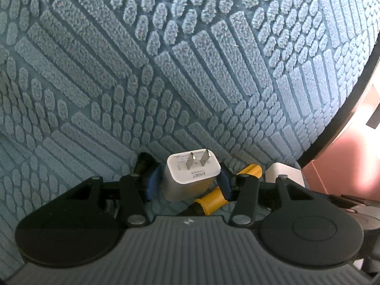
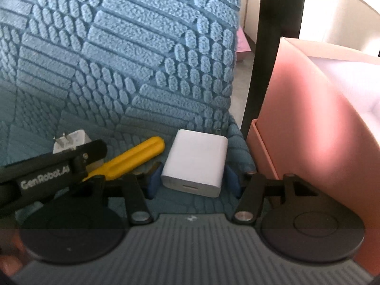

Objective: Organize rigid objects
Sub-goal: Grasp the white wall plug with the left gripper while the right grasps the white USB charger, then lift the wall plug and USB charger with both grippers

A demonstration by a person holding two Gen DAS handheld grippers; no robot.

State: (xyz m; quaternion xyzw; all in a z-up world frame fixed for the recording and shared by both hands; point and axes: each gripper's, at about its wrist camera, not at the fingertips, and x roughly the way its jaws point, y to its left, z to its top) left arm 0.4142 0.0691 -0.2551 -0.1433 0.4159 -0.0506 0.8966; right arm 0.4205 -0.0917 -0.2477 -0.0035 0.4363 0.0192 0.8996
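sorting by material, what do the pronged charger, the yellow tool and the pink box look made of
Pronged charger: glossy white plastic shell, dull metal prongs.
Yellow tool: smooth, slightly shiny plastic, likely moulded; ridged along its length.
Pink box: matte card or paperboard, judging by its thin, flat wall; could be thin plastic.

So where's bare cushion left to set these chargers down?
Free: the wide blue cushion beyond the pronged charger. Crowded: the near strip, where both chargers and the yellow tool sit together, the pink box beside the plain charger.
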